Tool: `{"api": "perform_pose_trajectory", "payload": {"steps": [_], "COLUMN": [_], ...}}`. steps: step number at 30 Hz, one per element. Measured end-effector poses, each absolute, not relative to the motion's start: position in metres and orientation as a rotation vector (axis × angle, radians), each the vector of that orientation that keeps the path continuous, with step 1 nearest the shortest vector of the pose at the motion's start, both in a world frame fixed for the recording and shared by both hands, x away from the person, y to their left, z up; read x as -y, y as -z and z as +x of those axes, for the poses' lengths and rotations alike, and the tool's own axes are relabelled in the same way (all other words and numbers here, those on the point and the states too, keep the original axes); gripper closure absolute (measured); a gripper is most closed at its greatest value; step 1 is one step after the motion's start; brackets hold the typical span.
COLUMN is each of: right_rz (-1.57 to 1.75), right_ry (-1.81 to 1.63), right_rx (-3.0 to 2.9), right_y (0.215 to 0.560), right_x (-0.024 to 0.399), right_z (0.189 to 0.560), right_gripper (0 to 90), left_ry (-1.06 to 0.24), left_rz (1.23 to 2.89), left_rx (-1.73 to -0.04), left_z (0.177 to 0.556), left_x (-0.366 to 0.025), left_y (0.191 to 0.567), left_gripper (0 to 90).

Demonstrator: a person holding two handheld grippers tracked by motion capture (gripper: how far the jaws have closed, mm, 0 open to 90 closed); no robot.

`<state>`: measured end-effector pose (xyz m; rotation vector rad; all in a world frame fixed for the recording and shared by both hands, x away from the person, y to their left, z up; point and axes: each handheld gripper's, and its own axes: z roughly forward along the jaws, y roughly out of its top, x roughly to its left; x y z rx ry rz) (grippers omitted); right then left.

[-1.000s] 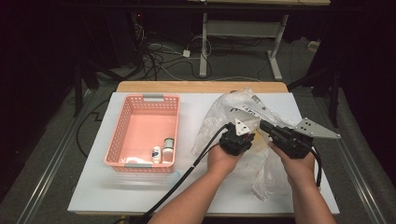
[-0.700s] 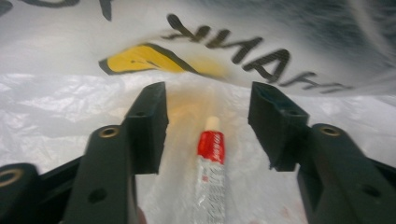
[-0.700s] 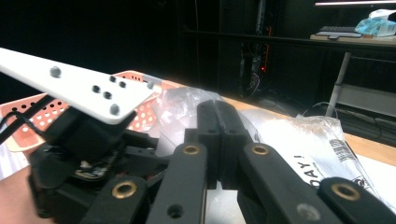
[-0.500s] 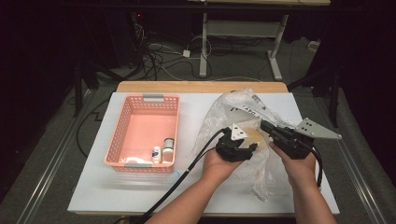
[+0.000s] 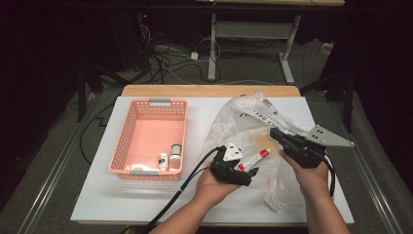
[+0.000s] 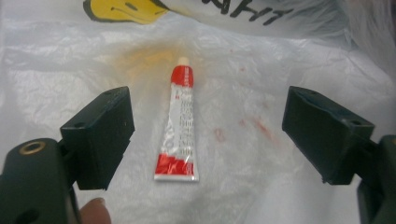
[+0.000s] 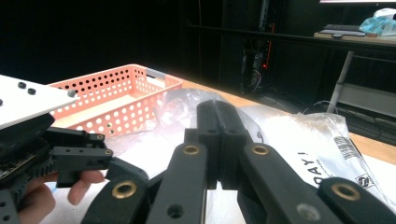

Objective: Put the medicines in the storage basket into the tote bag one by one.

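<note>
Two grippers: both at work over the plastic bag on the white table, right of the pink basket.
Left gripper: jaws have just been opening and now stand wide, pads clear of everything.
Tube: red-and-white, lying flat on the bag between the left jaws, touched by neither, cap pointing away from the gripper.
Right gripper: jaws pressed tight together; whether a fold of bag is caught between them, I cannot tell.
Basket: two small bottles stand at its near right corner, well apart from the tube.
</note>
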<state>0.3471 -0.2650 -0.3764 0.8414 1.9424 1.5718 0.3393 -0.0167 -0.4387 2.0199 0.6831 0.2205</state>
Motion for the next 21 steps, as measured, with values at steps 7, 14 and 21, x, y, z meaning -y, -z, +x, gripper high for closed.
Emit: {"api": "perform_pose_trajectory", "payload": {"steps": [7,14,21], "right_rz": [0.850,0.850,0.846], "right_ry": [-1.566,-1.557,-1.555], "right_rx": [-1.943,-1.951,-1.943], "right_y": [0.377,0.380,0.378], "right_x": [0.265,0.265,0.267], "right_z": [0.345,0.345,0.344], "right_gripper": [90.0,90.0,90.0], "left_ry": [-0.208,-0.206,-0.197], "left_rz": [2.035,2.035,2.024], "left_rx": [-0.692,-0.680,-0.675], "left_z": [0.331,0.321,0.312], "left_x": [0.002,-0.011,-0.027], "left_y": [0.445,0.447,0.444], "left_gripper": [3.6,0.0,0.0]}}
